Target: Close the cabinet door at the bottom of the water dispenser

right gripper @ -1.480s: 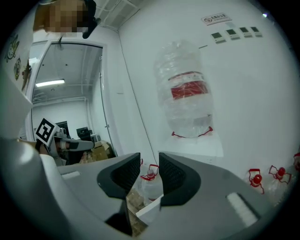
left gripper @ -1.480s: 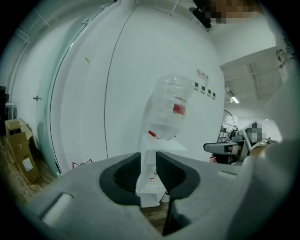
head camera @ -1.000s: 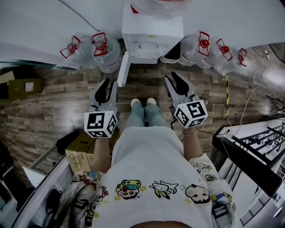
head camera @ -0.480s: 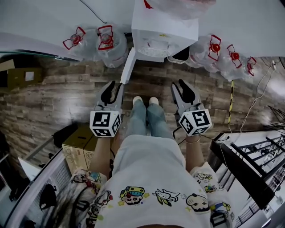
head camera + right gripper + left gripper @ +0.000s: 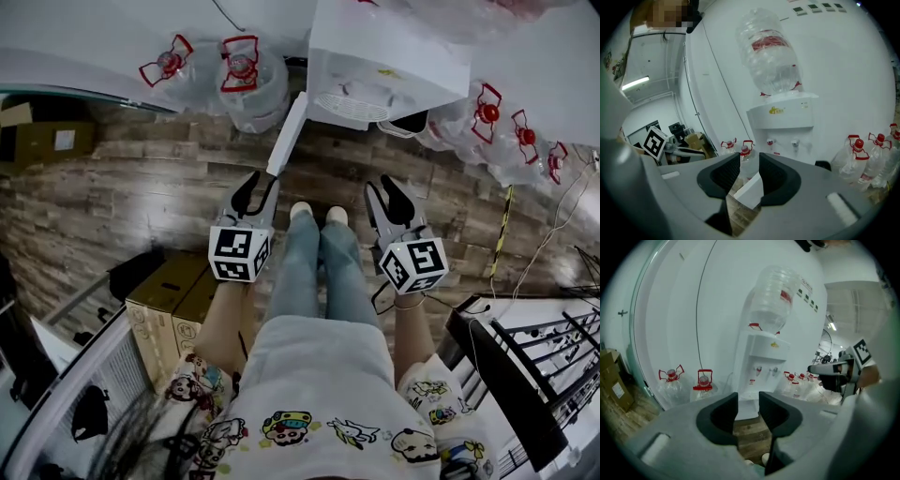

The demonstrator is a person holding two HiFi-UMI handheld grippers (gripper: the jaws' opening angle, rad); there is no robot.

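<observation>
Leave both pairs of fingers empty: those of the left gripper (image 5: pixel 255 183) moderately apart and just now widening, those of the right gripper (image 5: pixel 384 187) at a similar gap. Set the left fingertips against the cabinet door (image 5: pixel 289 136), swung open just ahead of them. Push near its free edge toward the right fingers until flush with the water dispenser (image 5: pixel 384 56).

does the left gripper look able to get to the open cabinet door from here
Probably yes: the open cabinet door swings out just ahead of the left gripper, with nothing standing between the two. Its jaws have just been opening and hold nothing.
</observation>
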